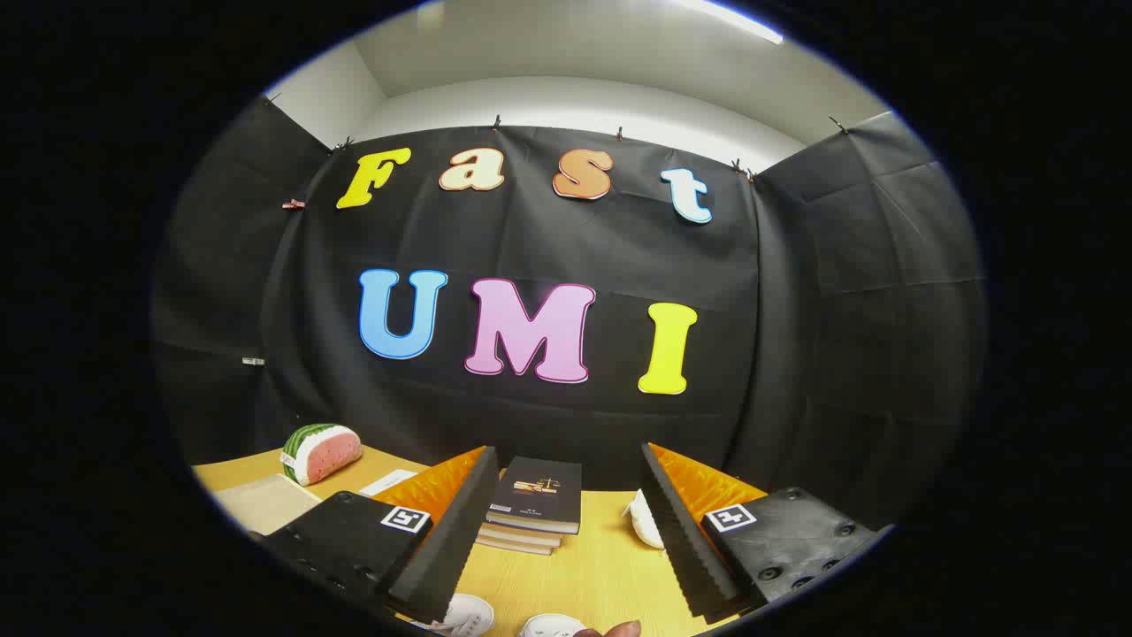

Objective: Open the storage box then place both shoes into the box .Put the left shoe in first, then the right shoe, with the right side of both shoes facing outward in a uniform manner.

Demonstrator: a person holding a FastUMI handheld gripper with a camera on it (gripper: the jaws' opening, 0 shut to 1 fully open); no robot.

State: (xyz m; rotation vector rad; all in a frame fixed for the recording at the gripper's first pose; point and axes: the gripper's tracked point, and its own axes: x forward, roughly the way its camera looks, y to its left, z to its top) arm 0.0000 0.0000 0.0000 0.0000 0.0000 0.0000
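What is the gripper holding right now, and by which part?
Nothing. The gripper has its jaws wide open over the wooden table, with only the stack of dark-covered books beyond them.

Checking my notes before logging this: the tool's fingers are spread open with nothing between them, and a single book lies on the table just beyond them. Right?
Not quite. In the gripper view it is a stack of books, not a single one, on the table. The tool is open and holds nothing, as you noted.
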